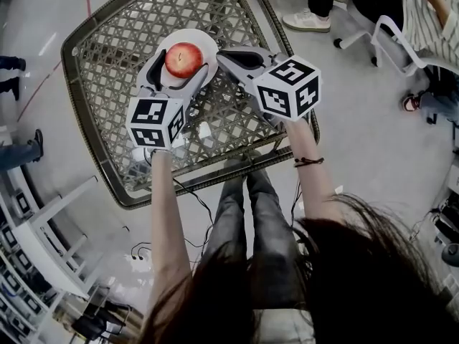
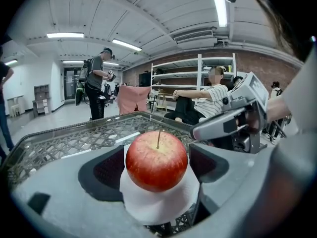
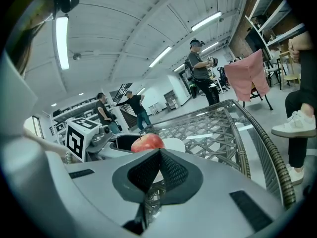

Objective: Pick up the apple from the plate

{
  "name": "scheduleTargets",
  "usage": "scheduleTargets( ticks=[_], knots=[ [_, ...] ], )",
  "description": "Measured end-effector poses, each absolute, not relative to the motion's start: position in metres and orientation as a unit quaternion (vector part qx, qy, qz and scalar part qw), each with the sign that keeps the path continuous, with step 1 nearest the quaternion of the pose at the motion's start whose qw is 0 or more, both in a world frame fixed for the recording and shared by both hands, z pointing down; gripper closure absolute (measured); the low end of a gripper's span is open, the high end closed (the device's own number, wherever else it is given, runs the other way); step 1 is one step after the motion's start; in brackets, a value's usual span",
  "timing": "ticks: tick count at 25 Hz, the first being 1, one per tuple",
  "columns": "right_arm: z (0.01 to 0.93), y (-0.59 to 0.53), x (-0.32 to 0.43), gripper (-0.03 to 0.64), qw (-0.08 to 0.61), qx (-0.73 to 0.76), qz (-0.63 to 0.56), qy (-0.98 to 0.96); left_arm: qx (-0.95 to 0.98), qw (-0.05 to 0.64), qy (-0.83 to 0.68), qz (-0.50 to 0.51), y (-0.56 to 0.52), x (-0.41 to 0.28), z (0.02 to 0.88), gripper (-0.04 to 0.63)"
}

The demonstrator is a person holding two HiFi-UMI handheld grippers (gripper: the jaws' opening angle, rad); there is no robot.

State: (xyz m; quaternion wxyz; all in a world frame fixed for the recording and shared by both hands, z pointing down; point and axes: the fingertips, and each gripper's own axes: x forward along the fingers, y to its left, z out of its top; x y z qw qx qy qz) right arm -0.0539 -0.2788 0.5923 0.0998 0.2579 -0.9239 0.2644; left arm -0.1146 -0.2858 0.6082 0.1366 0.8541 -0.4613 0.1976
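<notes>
A red apple (image 1: pixel 183 59) rests on a small white plate (image 1: pixel 204 41) at the far part of a lattice table (image 1: pixel 107 63). My left gripper (image 1: pixel 185 63) reaches over the plate with a jaw on each side of the apple (image 2: pixel 156 162), wide apart, and the dark pads (image 2: pixel 109 170) stand close to its skin without pressing on it. The plate (image 2: pixel 158 207) shows white under the apple. My right gripper (image 1: pixel 222 54) hovers just right of the plate, shut with nothing in it. In the right gripper view its pads (image 3: pixel 171 170) meet, and the apple (image 3: pixel 147 142) peeks above them.
The table's thick woven rim (image 1: pixel 72 99) runs all round. Small white bits (image 1: pixel 204 130) lie on the top near me. A seated person in a striped shirt (image 2: pixel 210 103) is beyond the table, another person (image 2: pixel 96 90) stands further off, and shoes (image 1: pixel 307 20) show by the far edge.
</notes>
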Motion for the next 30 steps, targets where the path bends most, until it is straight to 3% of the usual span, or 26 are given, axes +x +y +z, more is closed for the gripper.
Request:
scheduleTargets(
  ticks=[30],
  knots=[
    [0.579,-0.277,-0.056,0.607,0.098,0.266,0.268,-0.921,0.844,0.152,-0.472,0.203,-0.282,-0.117,0.594,0.195]
  ],
)
